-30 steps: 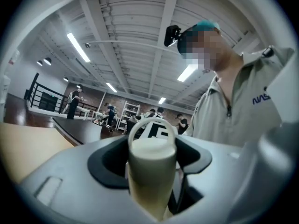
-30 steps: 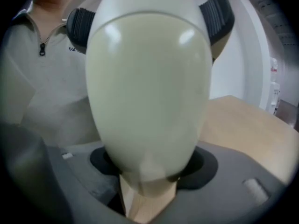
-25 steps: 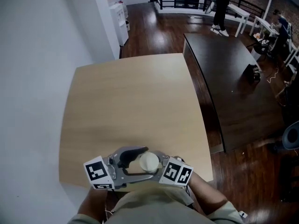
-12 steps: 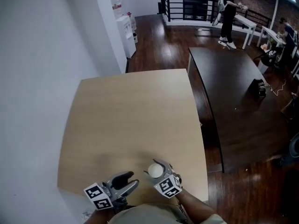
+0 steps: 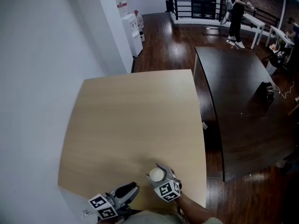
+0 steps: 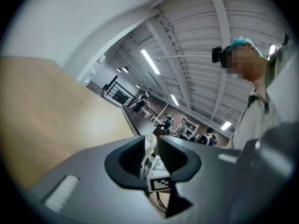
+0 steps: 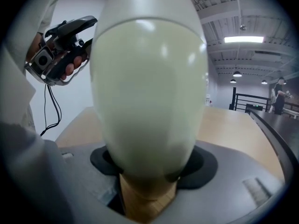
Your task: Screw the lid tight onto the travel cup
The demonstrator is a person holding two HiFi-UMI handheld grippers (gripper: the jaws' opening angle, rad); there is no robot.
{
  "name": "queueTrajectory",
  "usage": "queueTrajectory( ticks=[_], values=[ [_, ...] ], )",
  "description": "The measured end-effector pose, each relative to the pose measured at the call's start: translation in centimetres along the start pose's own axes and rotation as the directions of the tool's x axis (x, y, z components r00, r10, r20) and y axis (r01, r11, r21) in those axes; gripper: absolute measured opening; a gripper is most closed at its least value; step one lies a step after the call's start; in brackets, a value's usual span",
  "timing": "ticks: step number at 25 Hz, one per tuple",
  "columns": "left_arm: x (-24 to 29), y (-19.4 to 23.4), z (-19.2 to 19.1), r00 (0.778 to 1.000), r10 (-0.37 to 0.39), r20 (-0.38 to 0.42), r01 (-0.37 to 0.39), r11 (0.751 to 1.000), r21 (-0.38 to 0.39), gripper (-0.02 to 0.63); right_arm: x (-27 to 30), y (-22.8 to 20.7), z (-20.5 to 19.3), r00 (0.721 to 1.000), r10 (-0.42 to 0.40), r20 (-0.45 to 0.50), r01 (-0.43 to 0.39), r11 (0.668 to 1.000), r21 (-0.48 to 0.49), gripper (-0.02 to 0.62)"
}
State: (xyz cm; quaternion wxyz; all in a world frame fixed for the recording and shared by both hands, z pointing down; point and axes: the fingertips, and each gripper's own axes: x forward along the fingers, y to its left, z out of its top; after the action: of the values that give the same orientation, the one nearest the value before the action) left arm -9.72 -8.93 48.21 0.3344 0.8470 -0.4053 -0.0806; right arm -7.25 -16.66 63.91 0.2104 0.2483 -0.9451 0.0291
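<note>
Right hand-held gripper [image 7: 149, 169] grips travel cup [image 7: 149, 87] (top cut off).

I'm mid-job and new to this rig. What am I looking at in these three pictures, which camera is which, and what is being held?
There is no robot arm. A person carries a hand-held gripper in each hand. The head view looks down from the person's head onto a light wooden table. The other two pictures come from cameras riding on the grippers, each looking along its own jaws. The right hand-held gripper is closed on a pale travel cup. From above, the cup's round white top shows by the table's near edge. The left hand-held gripper holds nothing. Its jaws have just been closing and stand a narrow slit apart. The black-and-white marker cubes are parts of the grippers.
</note>
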Motion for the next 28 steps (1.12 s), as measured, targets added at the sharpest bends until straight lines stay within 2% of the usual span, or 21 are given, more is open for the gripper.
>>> queueTrajectory(
  ticks=[4,8,16,19,24,28],
  values=[
    [0.2,-0.5,-0.4,0.999,0.027,0.020,-0.027,1.000,-0.010,0.087,-0.2,0.3,-0.1,1.000,0.011,0.015,-0.011,1.000,-0.007,0.301],
    [0.4,-1.1,-0.9,0.999,0.042,0.003,-0.042,0.999,-0.010,0.084,0.6,0.6,-0.2,1.000,0.030,-0.001,-0.030,1.000,-0.005,0.301],
    [0.7,-1.5,-0.3,1.000,0.023,0.011,-0.024,1.000,0.006,0.083,1.1,0.7,-1.7,0.995,0.084,-0.050,-0.083,0.996,0.021,0.304],
    [0.4,-1.9,0.0,0.999,0.004,0.035,-0.005,1.000,0.011,0.083,0.9,0.2,-2.2,0.992,0.089,-0.091,-0.086,0.996,0.038,0.352],
    [-1.4,-2.8,0.3,0.997,-0.011,0.079,0.010,1.000,0.020,0.089,-1.7,-1.2,-2.7,0.993,0.020,-0.115,-0.011,0.997,0.075,0.367],
    [-3.4,-4.0,0.6,0.993,-0.033,0.115,0.026,0.998,0.062,0.089,-6.3,-1.3,-2.9,0.993,-0.066,-0.098,0.084,0.979,0.188,0.367]
  ],
)
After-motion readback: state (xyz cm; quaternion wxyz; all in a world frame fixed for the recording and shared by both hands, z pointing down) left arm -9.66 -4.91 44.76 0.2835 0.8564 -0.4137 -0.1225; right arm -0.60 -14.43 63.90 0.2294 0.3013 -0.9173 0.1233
